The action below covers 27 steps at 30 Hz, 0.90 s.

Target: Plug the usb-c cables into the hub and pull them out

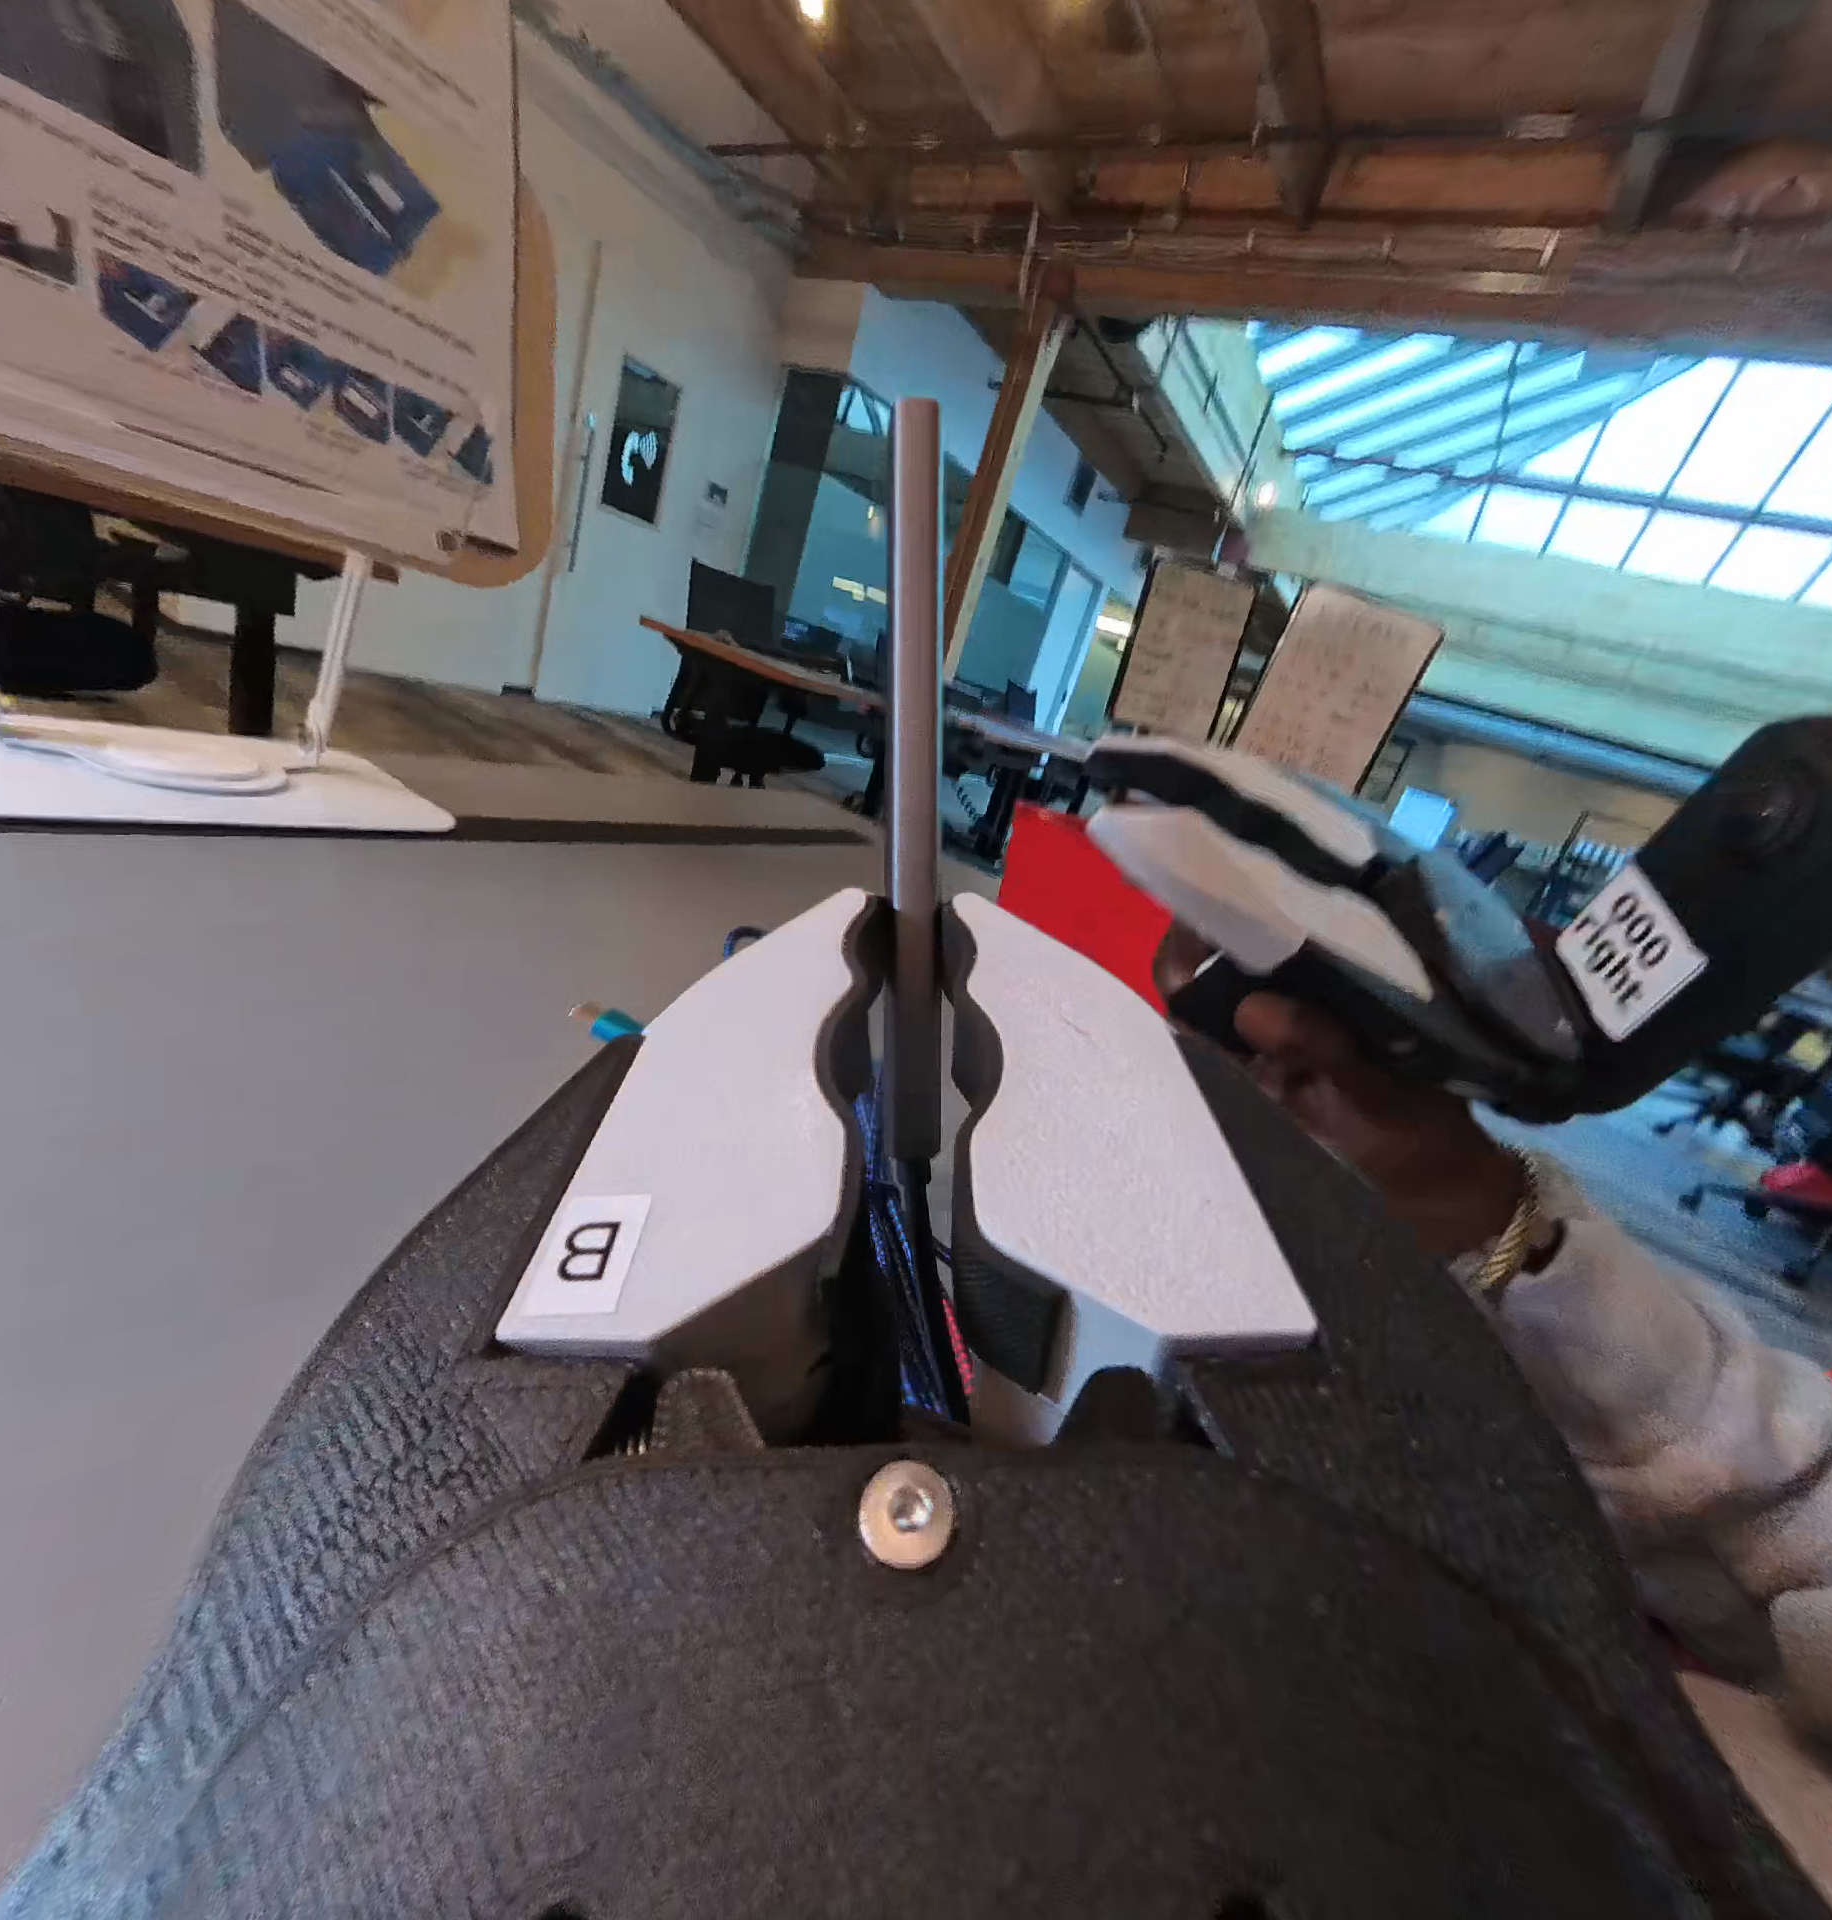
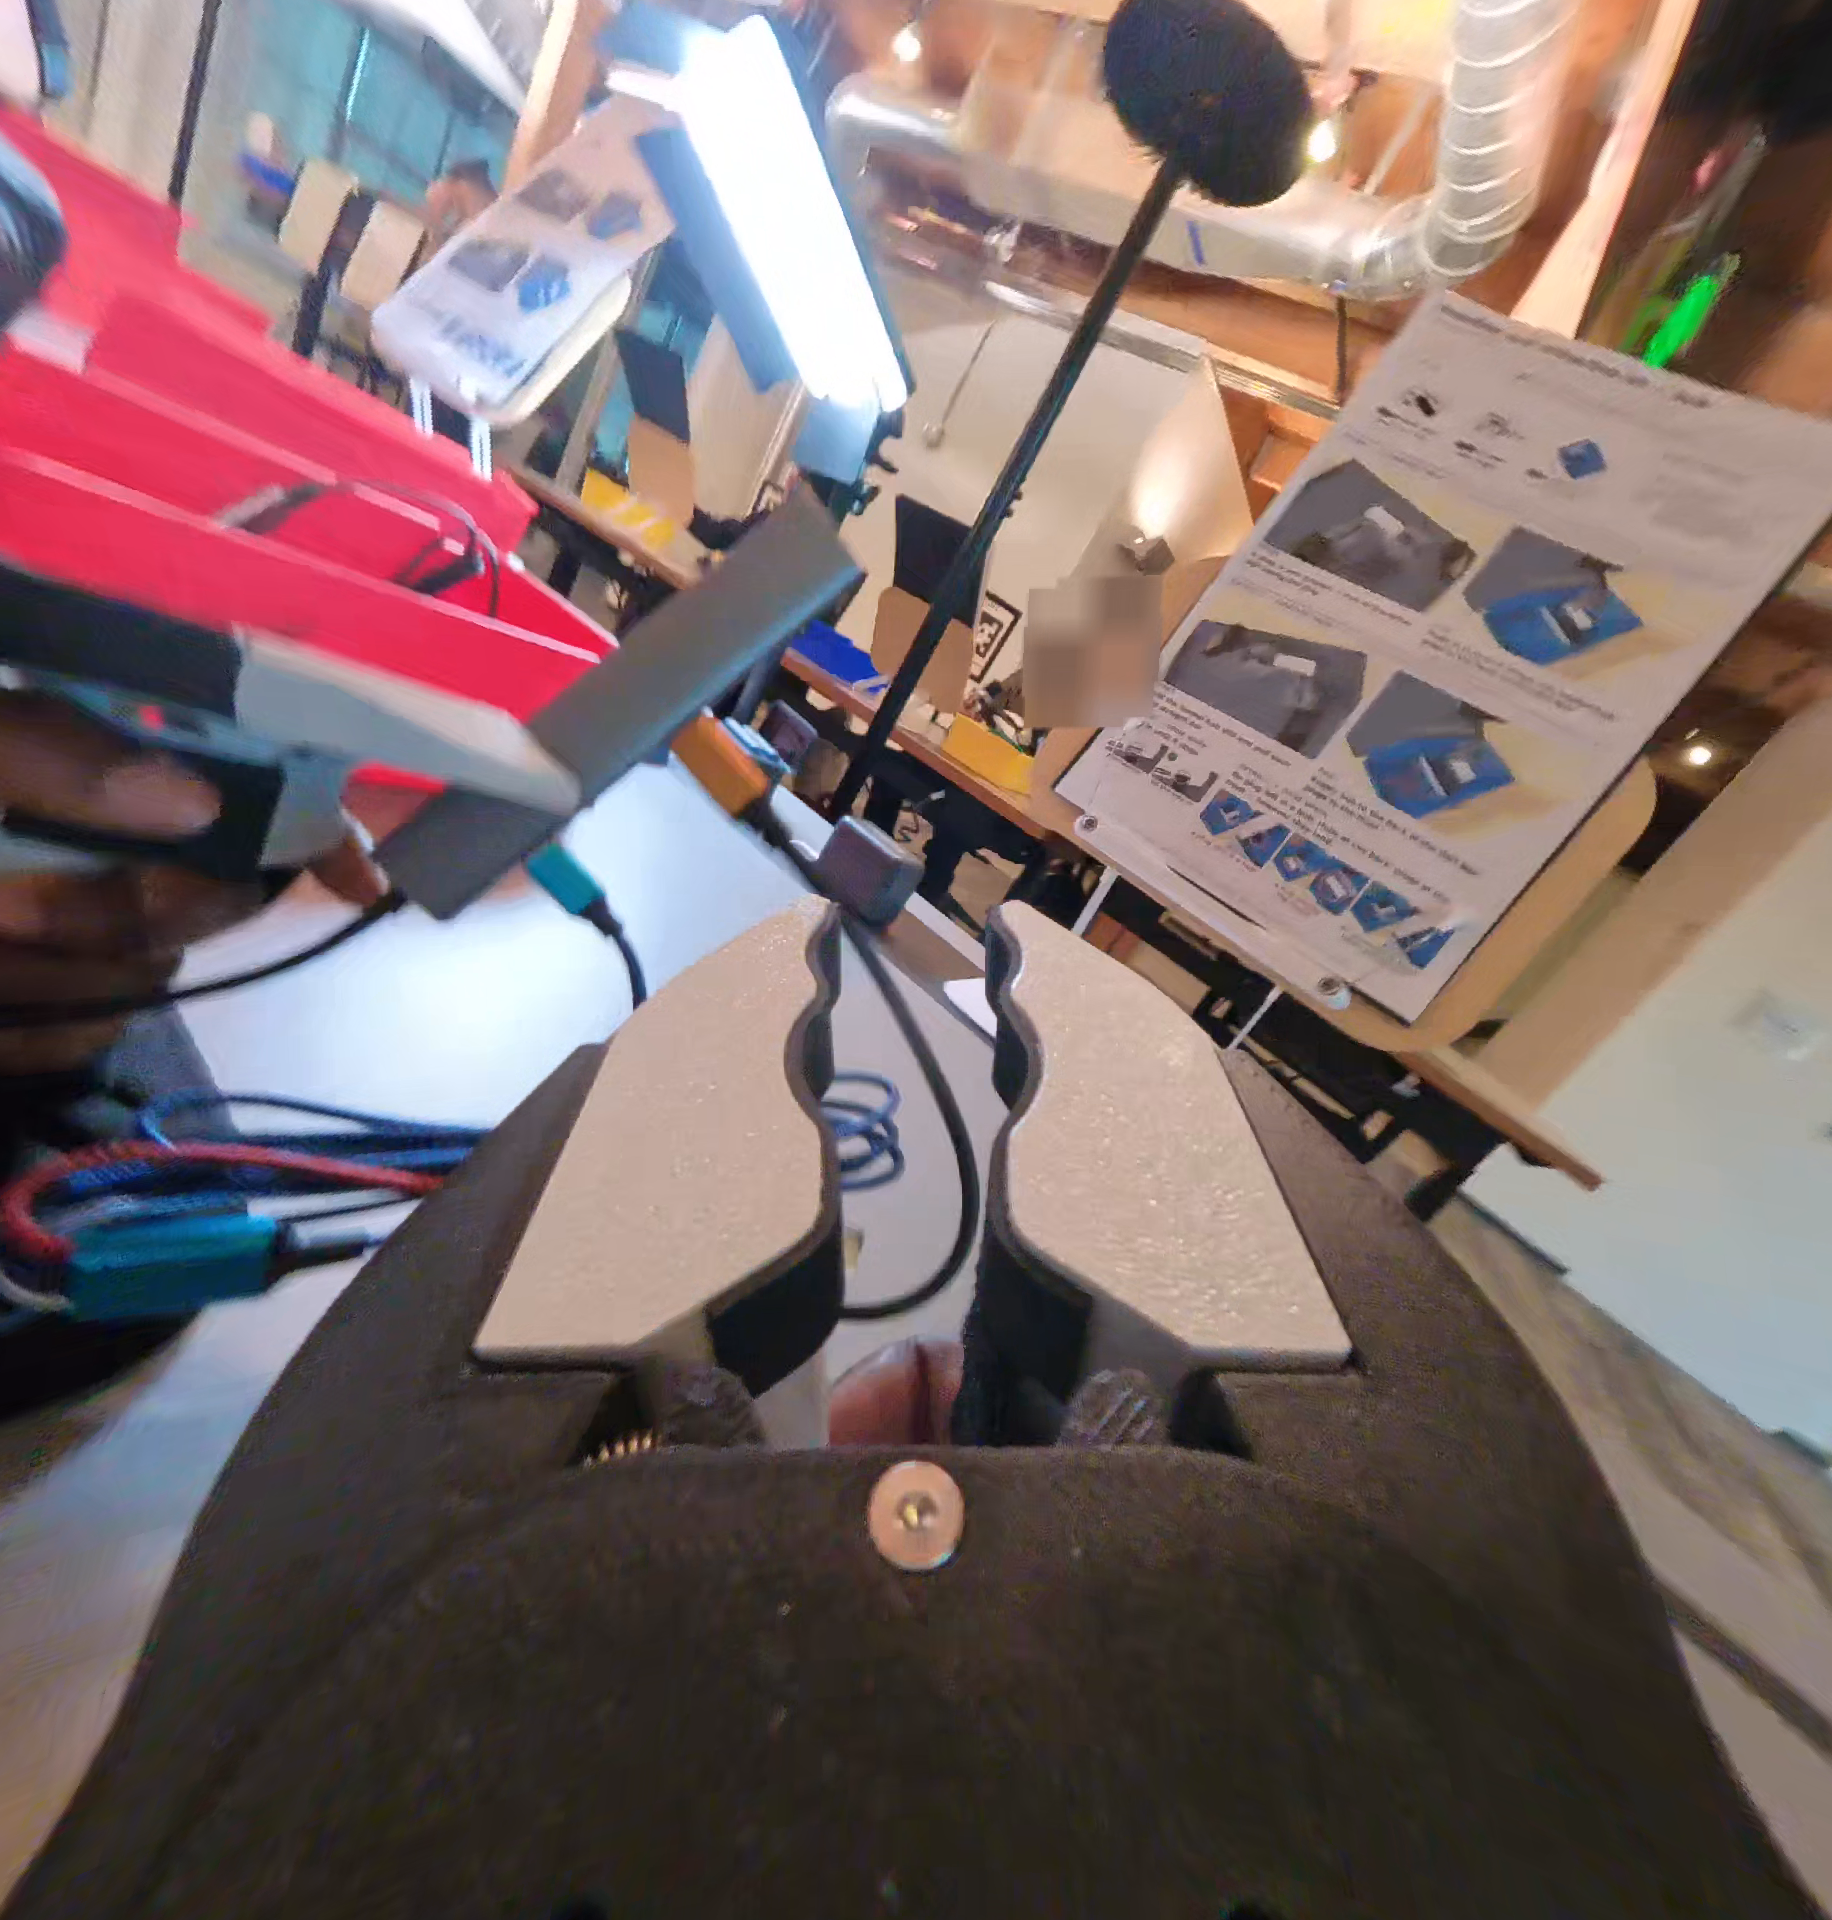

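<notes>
My left gripper point(image 1: 912, 914) is shut on the dark grey hub point(image 1: 914, 675), held edge-on and lifted above the grey table point(image 1: 268, 1039). In the right wrist view the hub point(image 2: 683, 665) sticks out of the left gripper point(image 2: 538, 779) at the left, with a teal USB-C plug point(image 2: 569, 878) and its black cable in the hub's lower edge. My right gripper point(image 2: 917, 925) is open and empty, and a black cable on the table shows through the gap. It also shows in the left wrist view point(image 1: 1104, 795), to the right of the hub. A loose teal plug point(image 1: 605, 1023) lies on the table. Another teal connector point(image 2: 164, 1262) lies among red and blue braided cables.
An instruction board on a white stand point(image 1: 237, 260) is at the table's far left; it shows on the right in the right wrist view point(image 2: 1463, 644). Red bins point(image 2: 216, 499), a microphone on a thin pole point(image 2: 1203, 99) and a small grey cube point(image 2: 870, 868) stand at the table's far edge. The gap from one gripper's tips to the other's is roughly 8 cm.
</notes>
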Each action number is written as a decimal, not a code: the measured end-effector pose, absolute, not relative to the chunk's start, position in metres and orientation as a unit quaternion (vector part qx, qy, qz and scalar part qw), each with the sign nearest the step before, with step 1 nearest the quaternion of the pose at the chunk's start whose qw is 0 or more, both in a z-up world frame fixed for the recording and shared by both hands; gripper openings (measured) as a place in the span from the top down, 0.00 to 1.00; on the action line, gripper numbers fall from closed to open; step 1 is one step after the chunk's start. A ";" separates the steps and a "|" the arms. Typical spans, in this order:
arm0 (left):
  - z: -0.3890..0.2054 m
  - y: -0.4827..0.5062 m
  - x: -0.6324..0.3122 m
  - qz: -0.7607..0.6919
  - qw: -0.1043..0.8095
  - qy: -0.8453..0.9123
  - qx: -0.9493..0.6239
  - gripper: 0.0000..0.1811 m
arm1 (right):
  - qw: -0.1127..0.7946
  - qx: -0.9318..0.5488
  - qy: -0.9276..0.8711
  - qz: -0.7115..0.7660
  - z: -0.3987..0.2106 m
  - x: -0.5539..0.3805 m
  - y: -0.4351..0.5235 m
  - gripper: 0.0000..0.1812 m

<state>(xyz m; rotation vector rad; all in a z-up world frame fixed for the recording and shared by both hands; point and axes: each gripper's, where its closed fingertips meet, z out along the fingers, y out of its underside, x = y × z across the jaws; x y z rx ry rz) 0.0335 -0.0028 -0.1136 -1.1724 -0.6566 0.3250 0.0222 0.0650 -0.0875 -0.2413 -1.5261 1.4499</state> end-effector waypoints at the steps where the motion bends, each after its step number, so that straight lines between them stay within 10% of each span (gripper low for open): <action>1: -0.110 -0.008 0.035 0.151 0.781 -0.302 -0.526 0.95 | 0.507 -0.085 -0.633 0.579 -0.091 0.022 0.060 0.86; 27: -0.120 0.032 0.060 0.200 0.735 -0.181 -0.622 0.87 | 0.590 0.066 -0.666 0.451 -0.128 0.043 0.028 0.93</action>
